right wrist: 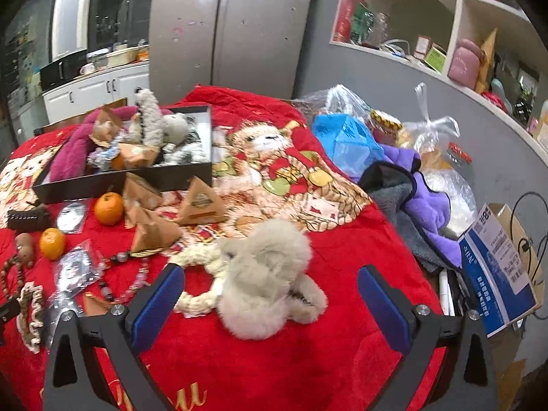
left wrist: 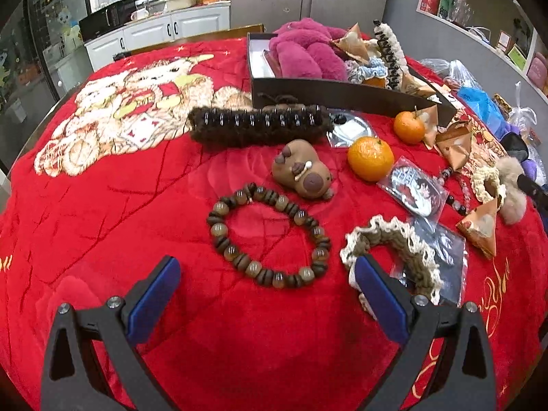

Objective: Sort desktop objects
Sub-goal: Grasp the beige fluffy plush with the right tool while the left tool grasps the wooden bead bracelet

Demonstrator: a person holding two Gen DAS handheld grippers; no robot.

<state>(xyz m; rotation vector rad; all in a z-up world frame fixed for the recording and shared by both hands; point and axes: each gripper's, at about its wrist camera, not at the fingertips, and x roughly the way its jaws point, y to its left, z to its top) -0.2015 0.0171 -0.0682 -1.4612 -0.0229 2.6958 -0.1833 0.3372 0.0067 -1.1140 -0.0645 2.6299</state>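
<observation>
My left gripper (left wrist: 267, 274) is open and empty just above the red blanket, with a brown bead bracelet (left wrist: 269, 236) lying between and ahead of its fingers. A crochet scrunchie (left wrist: 394, 253) lies at its right finger. A brown capybara toy (left wrist: 303, 169), two tangerines (left wrist: 370, 157) and a dark fuzzy hair clip (left wrist: 260, 125) lie farther ahead. My right gripper (right wrist: 270, 284) is open and empty, with a beige fluffy hair clip (right wrist: 267, 274) between its fingers. A black box (right wrist: 123, 179) holds a magenta plush and other items.
Triangular paper packets (right wrist: 202, 203), plastic sachets (right wrist: 73, 270) and a bead string (right wrist: 120, 260) are scattered on the blanket. Plastic bags (right wrist: 346, 140), a purple cloth (right wrist: 428, 205) and a blue-white carton (right wrist: 496, 270) crowd the right table edge. Cabinets and a fridge stand behind.
</observation>
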